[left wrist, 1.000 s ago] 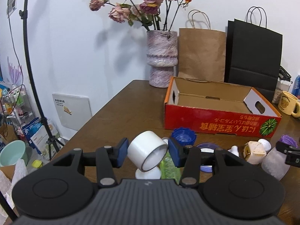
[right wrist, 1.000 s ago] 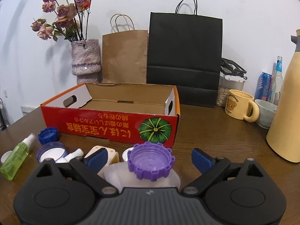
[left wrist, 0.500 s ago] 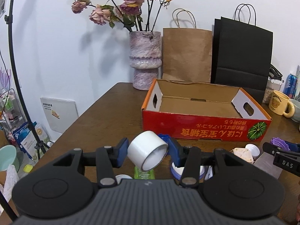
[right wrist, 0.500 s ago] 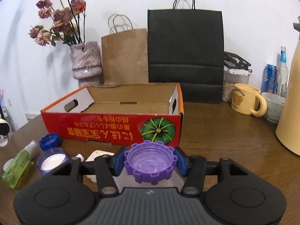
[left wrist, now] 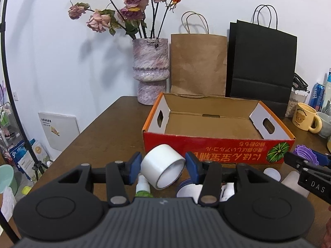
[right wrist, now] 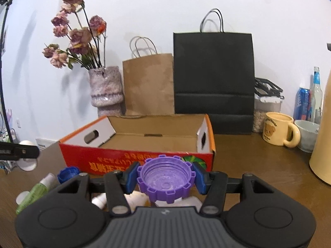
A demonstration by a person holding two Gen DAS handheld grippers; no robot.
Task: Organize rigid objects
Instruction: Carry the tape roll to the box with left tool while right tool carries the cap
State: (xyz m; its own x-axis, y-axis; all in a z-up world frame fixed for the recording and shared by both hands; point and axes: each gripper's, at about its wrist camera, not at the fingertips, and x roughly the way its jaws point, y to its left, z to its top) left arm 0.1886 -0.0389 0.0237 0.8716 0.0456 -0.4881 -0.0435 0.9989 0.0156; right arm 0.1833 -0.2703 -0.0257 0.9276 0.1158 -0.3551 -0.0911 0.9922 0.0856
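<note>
In front of the empty cardboard box [left wrist: 217,122], your left gripper [left wrist: 163,166] clamps a white tape roll [left wrist: 162,168], your right gripper [right wrist: 165,177] a purple lid [right wrist: 165,180]; nothing is boxed yet.

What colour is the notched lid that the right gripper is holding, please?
Purple. The notched lid sits between the right gripper's blue pads, clearest in the right wrist view.

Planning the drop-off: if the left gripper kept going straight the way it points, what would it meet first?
Probably the red front wall of the cardboard box, straight ahead of the left gripper holding the white tape roll; depth is unclear.
</note>
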